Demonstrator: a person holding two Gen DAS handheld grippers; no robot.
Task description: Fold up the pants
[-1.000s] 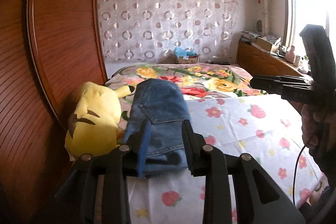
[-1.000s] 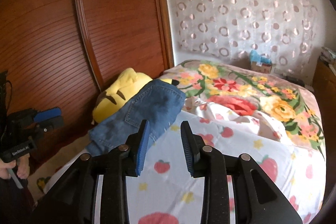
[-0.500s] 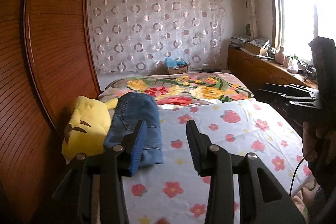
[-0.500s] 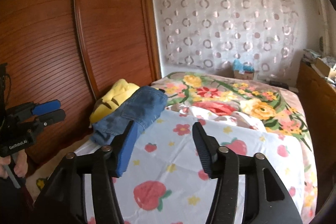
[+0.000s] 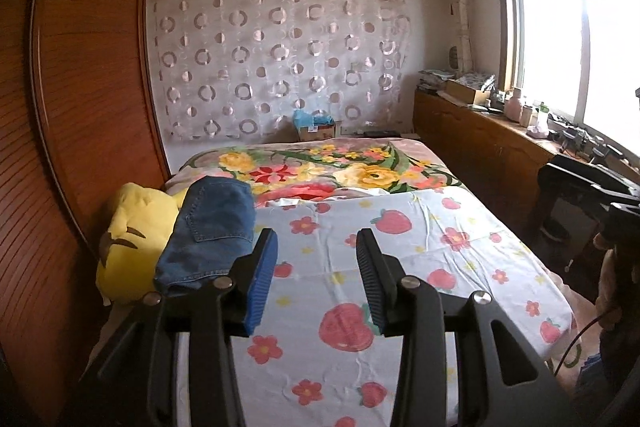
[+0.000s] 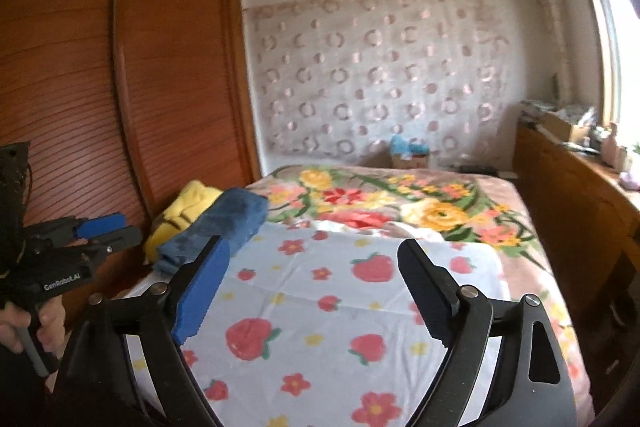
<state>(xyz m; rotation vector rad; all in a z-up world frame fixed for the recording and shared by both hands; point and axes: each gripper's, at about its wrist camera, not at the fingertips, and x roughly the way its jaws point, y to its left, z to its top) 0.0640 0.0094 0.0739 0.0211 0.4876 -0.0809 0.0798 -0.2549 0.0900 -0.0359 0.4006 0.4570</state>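
Both my left tongs (image 5: 316,275) and right tongs (image 6: 312,291), just opening, hold nothing; the folded jeans (image 5: 212,227) lean on the yellow plush (image 5: 128,247) and may slump.

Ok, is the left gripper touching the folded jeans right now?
Apart. Left wrist view: the left gripper hangs open over bare strawberry sheet, with the folded jeans lying clear beyond its blue pad.

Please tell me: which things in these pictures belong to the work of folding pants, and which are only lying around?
Belong to the job:
- folded blue jeans, at the left edge of the bed
- left hand-held gripper, open, nothing between its jaws
- right hand-held gripper, jaws just opening, nothing between them
- strawberry-print sheet, the folding surface

Just lying about:
- yellow plush toy
- floral blanket
- cardboard box
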